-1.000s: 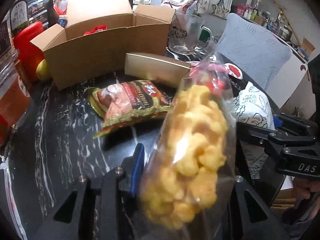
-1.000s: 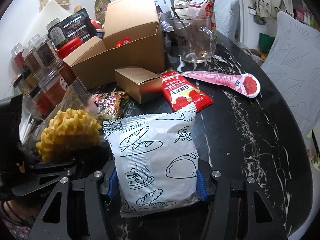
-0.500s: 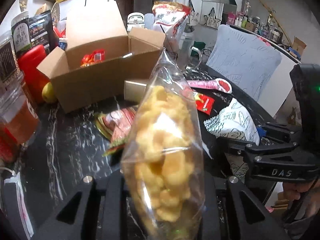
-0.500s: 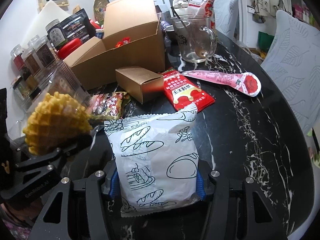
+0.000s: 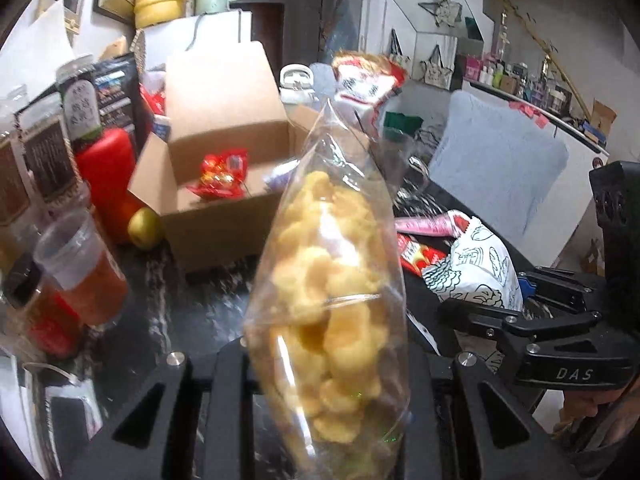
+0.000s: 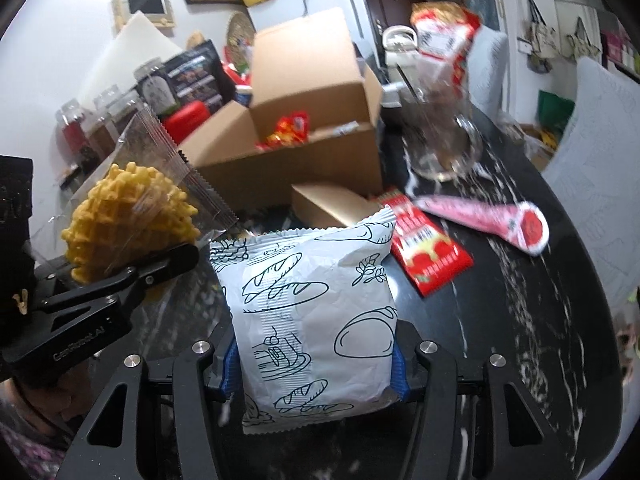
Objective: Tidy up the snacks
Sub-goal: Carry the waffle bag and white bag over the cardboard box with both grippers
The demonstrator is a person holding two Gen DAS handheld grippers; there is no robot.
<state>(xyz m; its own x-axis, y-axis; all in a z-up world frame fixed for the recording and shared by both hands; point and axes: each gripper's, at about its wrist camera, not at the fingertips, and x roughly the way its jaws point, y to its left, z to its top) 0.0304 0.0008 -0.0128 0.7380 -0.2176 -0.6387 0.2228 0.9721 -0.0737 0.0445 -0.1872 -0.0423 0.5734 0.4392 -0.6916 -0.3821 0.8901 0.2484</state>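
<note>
My left gripper (image 5: 328,376) is shut on a clear bag of yellow waffle snacks (image 5: 328,280) and holds it upright above the black marble table; the bag also shows in the right wrist view (image 6: 128,216). My right gripper (image 6: 316,364) is shut on a white bread-print packet (image 6: 316,312), lifted off the table; the packet also shows in the left wrist view (image 5: 476,268). An open cardboard box (image 5: 224,184) with red candy wrappers (image 5: 220,172) inside stands ahead; it also shows in the right wrist view (image 6: 304,120).
On the table lie a red ketchup sachet (image 6: 424,252), a pink cone-shaped packet (image 6: 488,216) and a small gold box (image 6: 332,204). A glass mug (image 6: 444,140) stands right of the box. Jars (image 5: 80,276) and a red bottle (image 5: 108,184) crowd the left.
Both grippers have risen and moved toward the cardboard box with their snacks. The box looks nearer and its inside shows more.
</note>
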